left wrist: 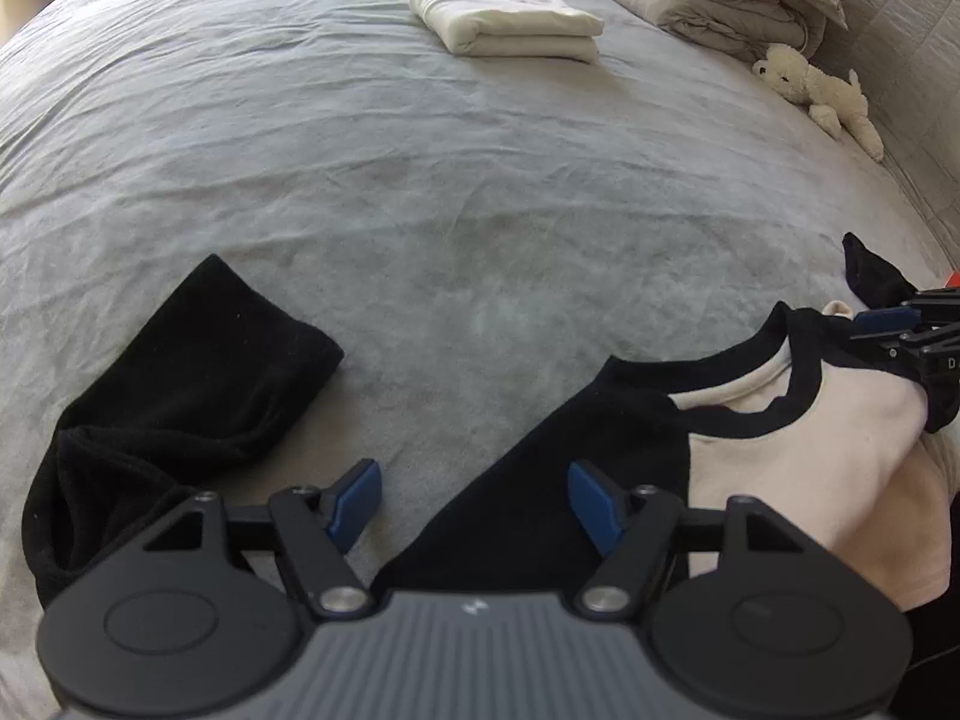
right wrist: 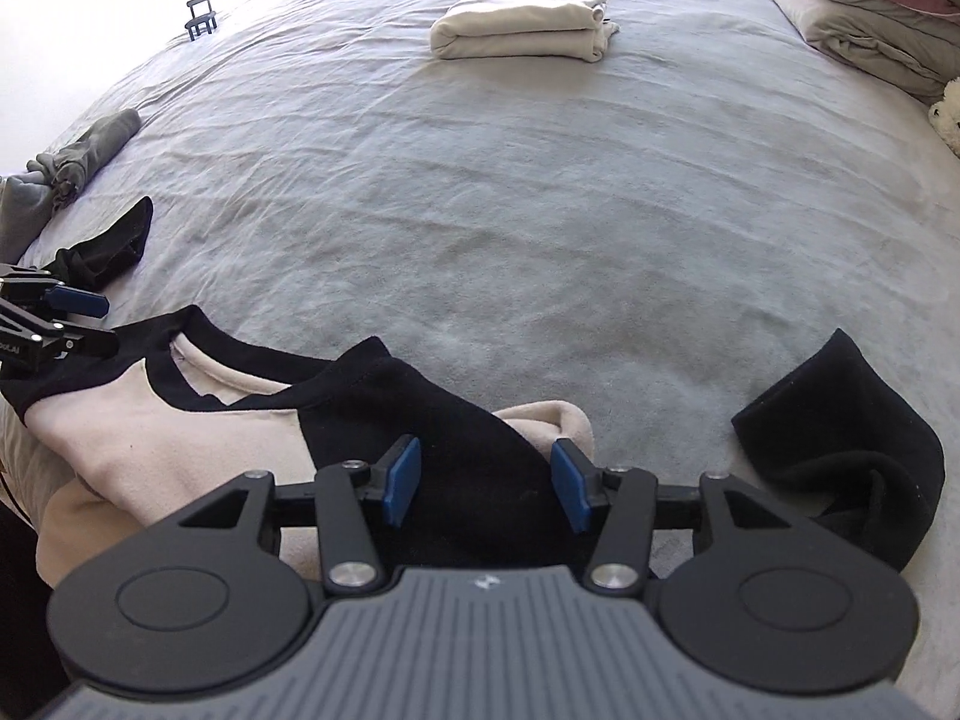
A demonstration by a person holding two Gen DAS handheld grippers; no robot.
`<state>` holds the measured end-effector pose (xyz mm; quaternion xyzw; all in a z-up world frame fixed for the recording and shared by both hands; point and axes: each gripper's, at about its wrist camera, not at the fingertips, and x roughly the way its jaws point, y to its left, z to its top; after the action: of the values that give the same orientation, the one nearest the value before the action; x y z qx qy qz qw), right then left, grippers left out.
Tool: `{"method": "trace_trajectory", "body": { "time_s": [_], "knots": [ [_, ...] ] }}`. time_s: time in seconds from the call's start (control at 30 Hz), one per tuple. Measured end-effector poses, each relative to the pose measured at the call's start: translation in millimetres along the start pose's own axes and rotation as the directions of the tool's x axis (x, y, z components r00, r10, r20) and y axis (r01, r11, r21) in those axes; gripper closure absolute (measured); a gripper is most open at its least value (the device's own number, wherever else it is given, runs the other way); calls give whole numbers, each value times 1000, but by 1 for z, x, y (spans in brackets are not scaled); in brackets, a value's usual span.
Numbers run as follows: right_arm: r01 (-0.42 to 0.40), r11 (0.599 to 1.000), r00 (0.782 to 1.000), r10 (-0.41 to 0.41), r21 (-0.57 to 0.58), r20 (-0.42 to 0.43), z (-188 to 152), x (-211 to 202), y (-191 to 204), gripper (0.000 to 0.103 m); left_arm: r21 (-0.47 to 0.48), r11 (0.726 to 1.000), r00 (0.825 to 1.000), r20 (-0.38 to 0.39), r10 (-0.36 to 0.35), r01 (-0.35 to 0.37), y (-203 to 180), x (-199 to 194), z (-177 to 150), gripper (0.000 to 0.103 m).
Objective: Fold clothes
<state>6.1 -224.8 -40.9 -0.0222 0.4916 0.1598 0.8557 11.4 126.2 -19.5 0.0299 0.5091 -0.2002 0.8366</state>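
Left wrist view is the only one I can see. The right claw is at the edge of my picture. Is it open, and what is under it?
Observer: It is open. The right claw has its pads apart, and the black shoulder of the shirt lies between them, not pinched.
Operator: How does the sleeve on that side lie?
Observer: The right sleeve lies bent on the bed sheet, to the right of the claw, with its cuff pointing away from the camera.
Operator: Are other clothes waiting?
Observer: Yes, a crumpled grey garment lies at the far left edge of the bed sheet.
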Motion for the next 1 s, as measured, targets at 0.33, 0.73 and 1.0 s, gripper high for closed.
{"method": "trace_trajectory", "body": {
  "time_s": [0.33,0.73,1.0],
  "knots": [
    [15,999,1000,-14,-51,18,-12,0,7,61,67,997,999,21,28,-30,-12,-2,-10,57],
    [-5,1000,999,5,-12,49,-13,-17,-6,68,7,1000,999,47,9,-10,-8,-6,-13,67],
    [-7,999,999,6,53,31,-15,-14,-30,62,-30,1000,998,55,-5,6,-3,-7,-13,67]
  ]
}}
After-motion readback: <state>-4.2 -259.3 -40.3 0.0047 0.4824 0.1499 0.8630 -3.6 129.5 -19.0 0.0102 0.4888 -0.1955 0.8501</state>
